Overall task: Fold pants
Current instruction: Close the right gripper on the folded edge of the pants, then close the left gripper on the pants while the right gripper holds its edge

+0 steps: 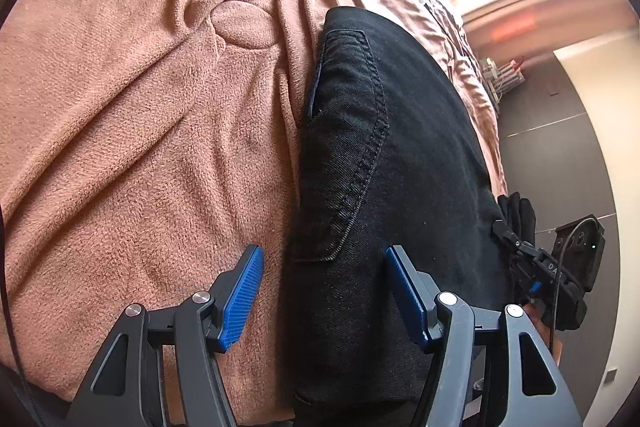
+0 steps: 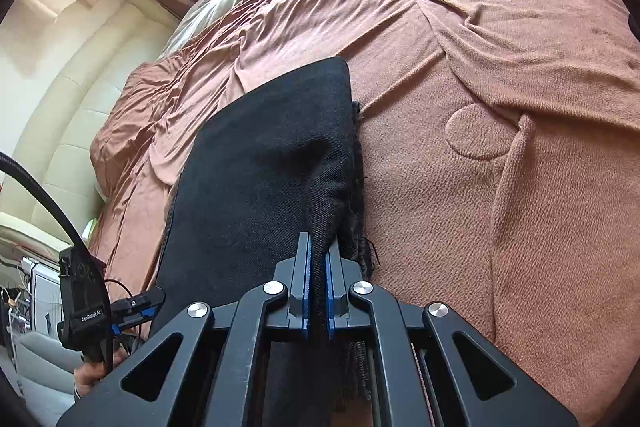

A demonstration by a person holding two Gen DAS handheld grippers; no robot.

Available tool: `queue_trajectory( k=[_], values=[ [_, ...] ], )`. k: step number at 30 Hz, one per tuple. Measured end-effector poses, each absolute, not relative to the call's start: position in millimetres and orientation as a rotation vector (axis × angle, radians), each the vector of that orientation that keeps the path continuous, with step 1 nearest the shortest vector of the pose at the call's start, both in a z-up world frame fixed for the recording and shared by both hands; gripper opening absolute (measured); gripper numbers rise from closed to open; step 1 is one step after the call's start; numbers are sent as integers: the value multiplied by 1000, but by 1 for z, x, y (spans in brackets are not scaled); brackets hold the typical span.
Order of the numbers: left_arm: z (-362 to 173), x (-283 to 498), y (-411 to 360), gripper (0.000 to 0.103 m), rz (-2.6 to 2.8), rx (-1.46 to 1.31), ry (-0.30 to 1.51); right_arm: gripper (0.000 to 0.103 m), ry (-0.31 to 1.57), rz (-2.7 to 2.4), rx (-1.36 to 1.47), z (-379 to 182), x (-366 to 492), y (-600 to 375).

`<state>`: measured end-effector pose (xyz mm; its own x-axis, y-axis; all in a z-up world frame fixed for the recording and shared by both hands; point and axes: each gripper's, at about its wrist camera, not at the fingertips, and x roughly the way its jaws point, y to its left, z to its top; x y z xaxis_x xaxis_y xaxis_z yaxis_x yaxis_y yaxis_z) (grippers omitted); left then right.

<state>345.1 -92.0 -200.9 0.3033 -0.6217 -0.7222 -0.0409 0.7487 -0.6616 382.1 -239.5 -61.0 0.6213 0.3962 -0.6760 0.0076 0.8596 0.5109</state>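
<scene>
Black denim pants (image 1: 384,155) lie folded on a brown blanket (image 1: 140,131); a back pocket with stitching faces up. My left gripper (image 1: 324,259) is open, its blue pads (image 1: 244,299) straddling the pants' near left edge, holding nothing. In the right wrist view the pants (image 2: 264,163) stretch away as a dark panel with a frayed hem at the right. My right gripper (image 2: 319,259) is shut on a raised fold of the pants fabric near that hem. The right gripper also shows in the left wrist view (image 1: 520,247) at the pants' far side.
The brown blanket (image 2: 500,167) covers the bed, with wrinkles and a round raised patch (image 2: 476,139). A cream headboard (image 2: 80,115) and curtains lie to the left. Dark floor (image 1: 560,155) runs beyond the bed edge. The left gripper appears in the right wrist view (image 2: 136,307).
</scene>
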Motion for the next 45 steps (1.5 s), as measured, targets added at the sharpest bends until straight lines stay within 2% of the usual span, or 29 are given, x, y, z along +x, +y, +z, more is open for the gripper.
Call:
queue_trajectory(
  k=[9, 19, 23, 26, 28, 30, 31, 33, 36, 38, 40, 43, 45],
  values=[
    [-203, 347, -90, 65, -424, -655, 1218, 3, 816, 345, 396, -10, 369, -207],
    [-200, 358, -102, 65, -436, -623, 1230, 3, 871, 324, 510, -58, 385, -246],
    [-201, 358, -111, 65, -452, -623, 1240, 6, 919, 302, 519, -73, 388, -250],
    [-200, 354, -115, 65, -459, -617, 1246, 19, 929, 292, 527, -79, 389, -251],
    [-200, 350, -115, 65, -466, -625, 1251, 34, 942, 285, 533, -85, 387, -251],
    [-200, 345, -114, 65, -476, -629, 1255, 44, 950, 290, 542, -91, 385, -253],
    [-200, 343, -114, 65, -478, -629, 1256, 48, 956, 296, 547, -94, 383, -253],
    [-200, 341, -116, 63, -483, -632, 1259, 48, 971, 324, 566, -102, 381, -253],
    [-201, 337, -115, 59, -482, -628, 1252, 48, 988, 369, 593, -112, 381, -252],
    [-202, 338, -112, 51, -471, -626, 1248, 48, 997, 398, 613, -119, 381, -250],
    [-200, 337, -108, 39, -466, -626, 1239, 48, 990, 398, 623, -122, 383, -252],
    [-194, 332, -103, 28, -482, -630, 1210, 45, 984, 392, 630, -121, 383, -252],
    [-190, 327, -98, 24, -490, -636, 1192, 41, 981, 380, 610, -116, 382, -248]
  ],
)
